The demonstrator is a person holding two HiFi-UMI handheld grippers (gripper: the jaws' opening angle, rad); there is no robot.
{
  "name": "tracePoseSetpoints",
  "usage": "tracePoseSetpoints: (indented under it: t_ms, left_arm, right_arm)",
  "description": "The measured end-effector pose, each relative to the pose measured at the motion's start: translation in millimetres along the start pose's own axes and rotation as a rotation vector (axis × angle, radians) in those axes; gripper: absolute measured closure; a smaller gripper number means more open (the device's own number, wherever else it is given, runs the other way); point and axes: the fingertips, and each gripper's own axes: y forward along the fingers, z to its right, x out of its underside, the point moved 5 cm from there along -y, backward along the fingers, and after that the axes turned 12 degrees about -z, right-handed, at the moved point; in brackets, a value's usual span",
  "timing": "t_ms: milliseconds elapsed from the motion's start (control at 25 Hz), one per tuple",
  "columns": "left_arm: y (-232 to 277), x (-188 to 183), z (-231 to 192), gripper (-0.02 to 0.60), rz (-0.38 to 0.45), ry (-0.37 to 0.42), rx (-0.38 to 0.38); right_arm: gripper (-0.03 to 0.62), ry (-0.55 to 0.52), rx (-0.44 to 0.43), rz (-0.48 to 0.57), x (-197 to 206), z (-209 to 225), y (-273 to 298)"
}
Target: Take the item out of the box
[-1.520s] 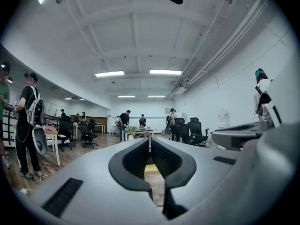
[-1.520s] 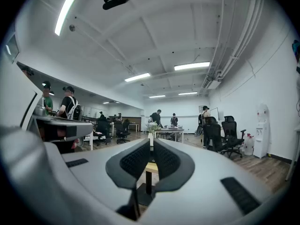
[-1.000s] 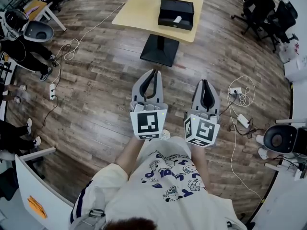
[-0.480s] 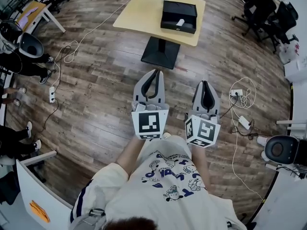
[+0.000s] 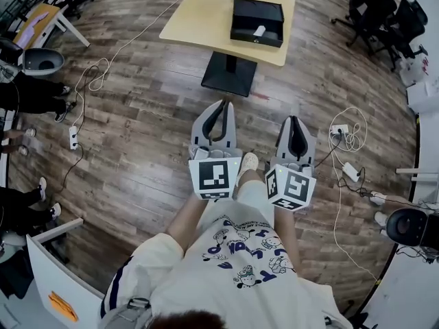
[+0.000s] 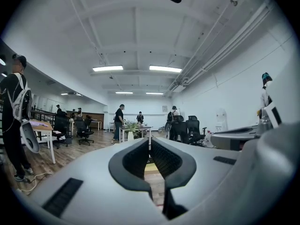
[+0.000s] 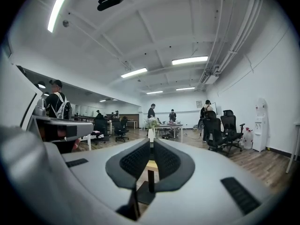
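A black open box (image 5: 257,20) sits on the yellow table (image 5: 199,16) far ahead, at the top of the head view. A small white item (image 5: 258,31) lies inside it near the front wall. My left gripper (image 5: 220,104) and right gripper (image 5: 294,118) are held side by side at waist height over the wooden floor, well short of the table. Both point toward it, shut and empty. In the left gripper view the left gripper (image 6: 150,140) has its pads together, and so does the right gripper (image 7: 151,142) in its own view, with the table (image 7: 151,165) showing beyond.
The table stands on a black pedestal base (image 5: 228,72). Cables (image 5: 103,67) and a power strip (image 5: 348,172) lie on the floor at left and right. Office chairs (image 5: 374,12) stand at the back right, people (image 5: 20,94) at the left, and a white desk (image 5: 58,279) at the lower left.
The table and box have shifted slightly in the head view as the person steps forward; a foot now shows between the grippers. Both grippers keep their pose and stay shut.
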Motion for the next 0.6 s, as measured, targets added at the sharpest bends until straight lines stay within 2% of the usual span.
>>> tracePoseSetpoints:
  t_ms: [600]
  left_arm:
    - [97.8, -15.7, -7.7, 0.555, -0.011, -0.016, -0.055]
  right_arm:
    - [0.551, 0.001, -0.058, 0.002, -27.9, 34.2, 103.4]
